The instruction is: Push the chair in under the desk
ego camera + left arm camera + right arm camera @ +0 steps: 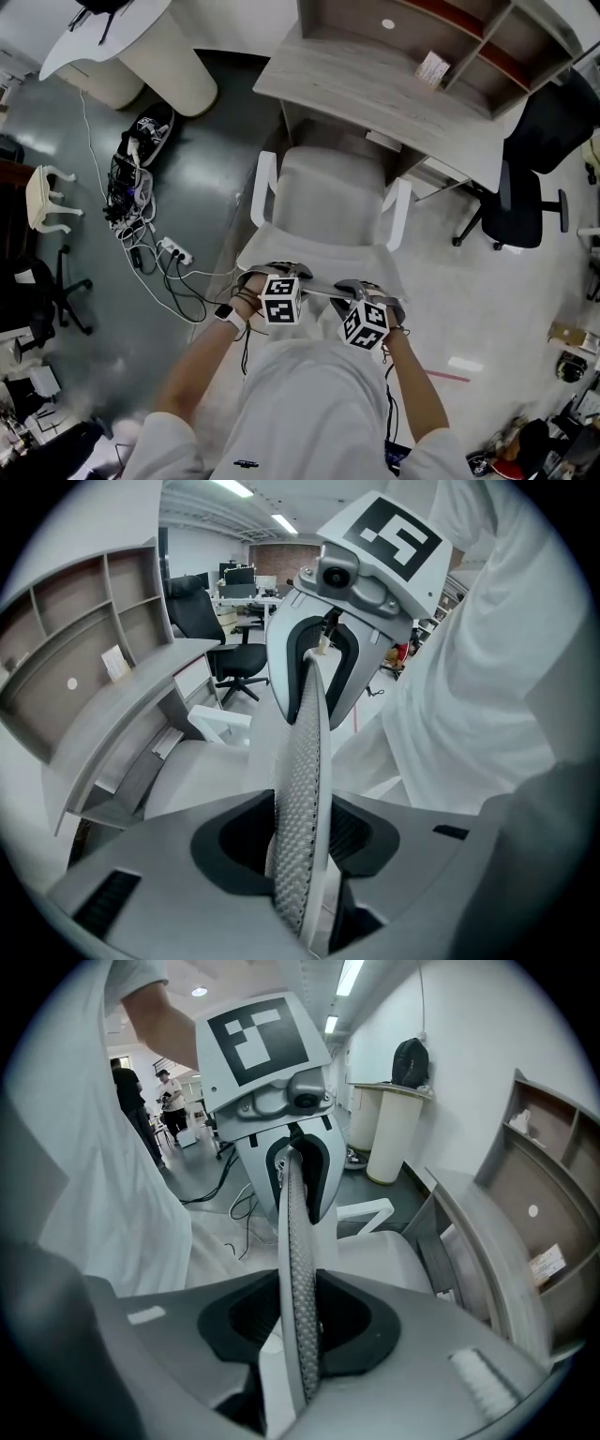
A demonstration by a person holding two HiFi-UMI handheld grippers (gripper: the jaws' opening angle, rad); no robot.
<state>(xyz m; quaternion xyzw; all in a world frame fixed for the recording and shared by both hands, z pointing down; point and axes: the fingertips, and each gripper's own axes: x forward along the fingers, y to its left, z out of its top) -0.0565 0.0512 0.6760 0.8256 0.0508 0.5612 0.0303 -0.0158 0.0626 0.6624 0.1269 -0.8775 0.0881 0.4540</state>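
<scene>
A white chair (pixel 328 202) stands facing the pale wooden desk (pixel 375 89), the front of its seat at the desk's edge. Both grippers sit side by side on the top edge of its mesh backrest (pixel 323 292), just in front of the person's body. In the left gripper view my left gripper (pixel 300 846) is shut on the backrest (pixel 302 761), the mesh edge running up between its pads. My right gripper (pixel 298 1335) is likewise shut on the backrest (pixel 296 1241). In the head view the left gripper (pixel 278 281) and right gripper (pixel 367 305) are a hand's width apart.
A black office chair (pixel 525 197) stands right of the desk. A power strip and tangled cables (pixel 173 248) lie on the dark floor at left, near a white round pedestal (pixel 169 56). Shelving (pixel 450 37) rises from the back of the desk.
</scene>
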